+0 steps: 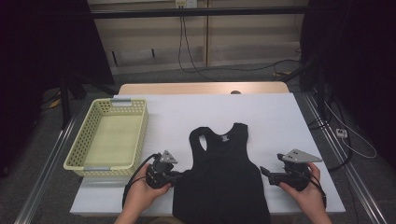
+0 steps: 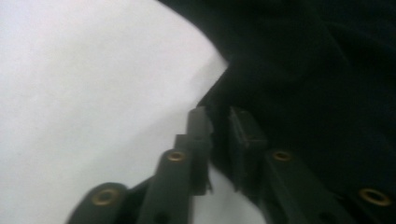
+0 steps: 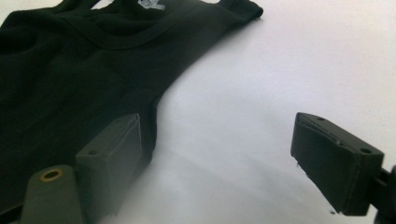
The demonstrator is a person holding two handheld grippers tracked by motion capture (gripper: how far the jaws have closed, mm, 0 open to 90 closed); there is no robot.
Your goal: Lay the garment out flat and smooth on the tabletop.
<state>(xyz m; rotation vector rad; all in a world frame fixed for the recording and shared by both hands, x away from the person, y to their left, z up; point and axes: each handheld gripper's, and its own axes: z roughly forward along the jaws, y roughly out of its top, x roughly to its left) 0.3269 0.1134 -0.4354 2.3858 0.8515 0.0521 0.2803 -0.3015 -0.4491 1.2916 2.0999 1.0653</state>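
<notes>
Black sleeveless cotton top (image 1: pixel 223 175) spread flat on white table cover (image 1: pixel 280 116), at near middle, just right of pale yellow perforated plastic basket (image 1: pixel 110 138). Long axis from near edge toward far edge; neck opening and two shoulder straps pointing away from person, hem hanging over near edge. Small label visible inside neck. Left gripper (image 1: pixel 173 176) at left side seam of top, jaws drawn narrow, pinching edge of black fabric (image 2: pixel 219 140). Right gripper (image 1: pixel 264 171) just beside right side seam, jaws standing wide, one pad (image 3: pixel 116 149) against the cloth edge, other over bare cover, nothing clamped.
</notes>
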